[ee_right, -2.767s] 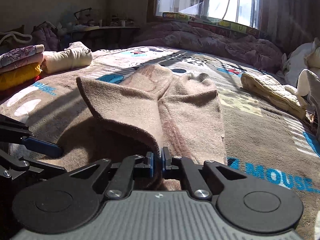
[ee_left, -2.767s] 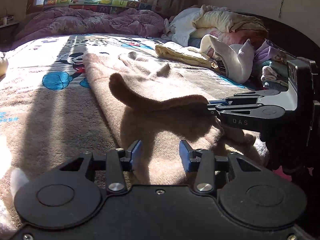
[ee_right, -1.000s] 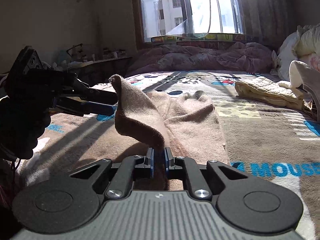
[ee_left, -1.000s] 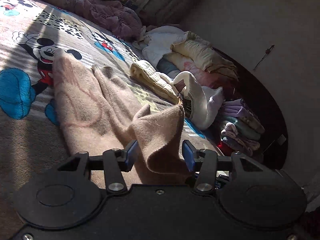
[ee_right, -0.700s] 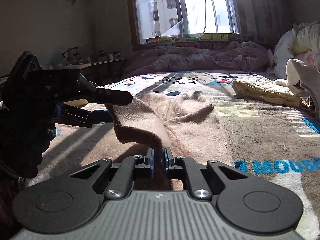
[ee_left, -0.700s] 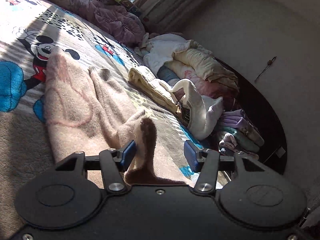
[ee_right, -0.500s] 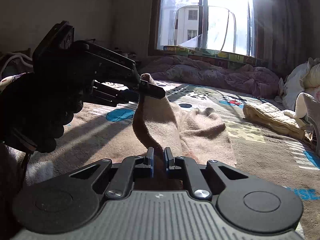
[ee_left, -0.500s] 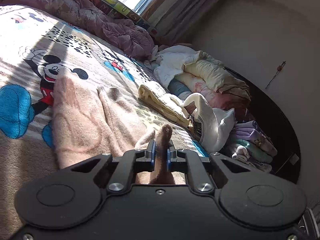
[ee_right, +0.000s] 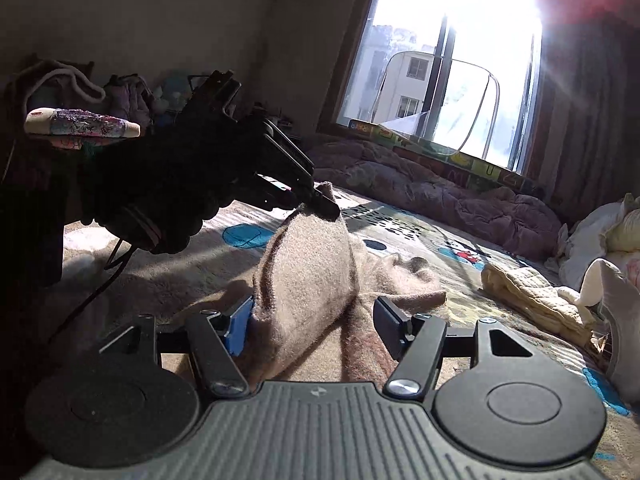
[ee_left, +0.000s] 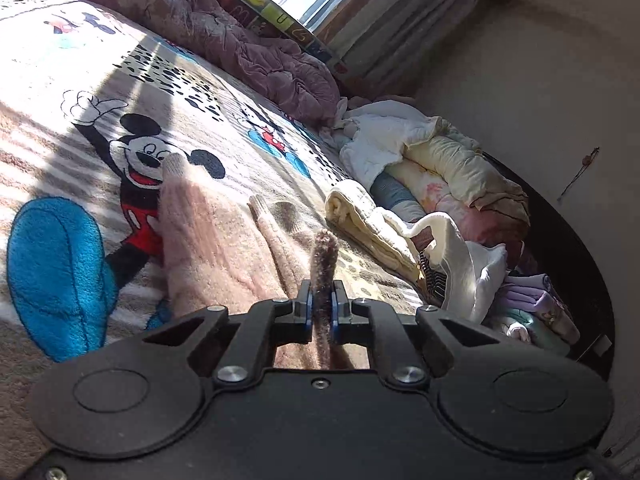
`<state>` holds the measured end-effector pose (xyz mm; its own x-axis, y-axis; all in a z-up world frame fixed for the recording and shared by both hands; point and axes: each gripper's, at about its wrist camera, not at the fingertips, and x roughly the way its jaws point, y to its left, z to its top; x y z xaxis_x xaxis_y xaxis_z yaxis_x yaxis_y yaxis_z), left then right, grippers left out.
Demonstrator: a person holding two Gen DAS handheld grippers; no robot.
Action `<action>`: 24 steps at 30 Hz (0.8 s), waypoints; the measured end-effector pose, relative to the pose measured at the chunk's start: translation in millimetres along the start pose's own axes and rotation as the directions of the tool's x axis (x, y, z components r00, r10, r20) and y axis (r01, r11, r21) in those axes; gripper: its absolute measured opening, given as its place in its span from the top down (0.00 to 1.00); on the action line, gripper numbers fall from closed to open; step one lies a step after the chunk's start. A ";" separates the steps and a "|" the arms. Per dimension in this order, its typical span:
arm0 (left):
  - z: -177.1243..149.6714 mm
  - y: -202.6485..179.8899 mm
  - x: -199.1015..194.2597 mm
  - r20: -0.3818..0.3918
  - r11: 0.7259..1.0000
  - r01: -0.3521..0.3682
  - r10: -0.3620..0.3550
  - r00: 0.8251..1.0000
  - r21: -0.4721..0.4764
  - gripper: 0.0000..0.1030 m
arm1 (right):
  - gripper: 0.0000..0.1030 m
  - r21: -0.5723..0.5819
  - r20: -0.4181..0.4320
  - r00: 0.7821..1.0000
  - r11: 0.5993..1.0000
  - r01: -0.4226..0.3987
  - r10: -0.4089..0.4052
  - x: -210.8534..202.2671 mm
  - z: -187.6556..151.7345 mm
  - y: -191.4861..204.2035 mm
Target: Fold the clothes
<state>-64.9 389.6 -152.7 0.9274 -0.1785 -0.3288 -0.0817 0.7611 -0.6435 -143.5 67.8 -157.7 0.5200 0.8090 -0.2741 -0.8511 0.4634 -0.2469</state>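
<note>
A tan knitted garment (ee_left: pixel 208 232) lies spread on the cartoon-print blanket (ee_left: pixel 52 128). My left gripper (ee_left: pixel 321 309) is shut on a raised fold of the garment, which sticks up between its pads. In the right wrist view the same left gripper (ee_right: pixel 320 200) holds that fold lifted off the bed, a gloved hand behind it. The garment (ee_right: pixel 312 276) hangs from it down between the fingers of my right gripper (ee_right: pixel 312 326), which stands open. The cloth brushes its left blue pad (ee_right: pixel 239 326).
A purple quilt (ee_left: pixel 224 36) is bunched under the window (ee_right: pixel 444 72). A folded cream cloth (ee_right: pixel 532 300) and a pile of bedding and clothes (ee_left: pixel 448 184) lie along the right side. Folded clothes (ee_right: pixel 80 128) sit at the left.
My left gripper shut on the lifted fold and raised it. My right gripper, shut on the garment until half a second ago, has opened and let go.
</note>
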 end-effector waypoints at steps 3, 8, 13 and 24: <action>3.7 11.1 7.5 -0.007 1.000 -0.004 0.004 1.000 -0.023 0.94 | 0.51 -0.074 0.006 0.999 0.997 -0.032 0.033 -0.5 -2.7 13.2; 1.8 17.6 12.7 -0.021 0.999 -0.029 0.028 0.999 -0.040 0.94 | 0.58 -0.182 0.012 0.993 0.977 -0.115 0.119 -0.6 -4.3 37.1; -1.6 22.2 6.8 -0.028 0.998 -0.046 0.045 0.999 -0.048 0.94 | 0.71 -0.215 -0.096 0.972 0.949 -0.230 0.214 4.0 -7.8 40.6; -10.1 18.3 19.3 -0.058 0.982 -0.182 0.185 0.981 0.056 0.91 | 0.75 -0.116 -0.204 0.916 0.920 -0.373 0.346 -3.8 -3.1 19.2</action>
<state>-52.2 393.8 -177.8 0.8734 -0.0706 -0.4819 -0.2284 0.8145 -0.5333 -161.6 72.5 -164.3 0.1965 0.8276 -0.5257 -0.9691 0.0825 -0.2324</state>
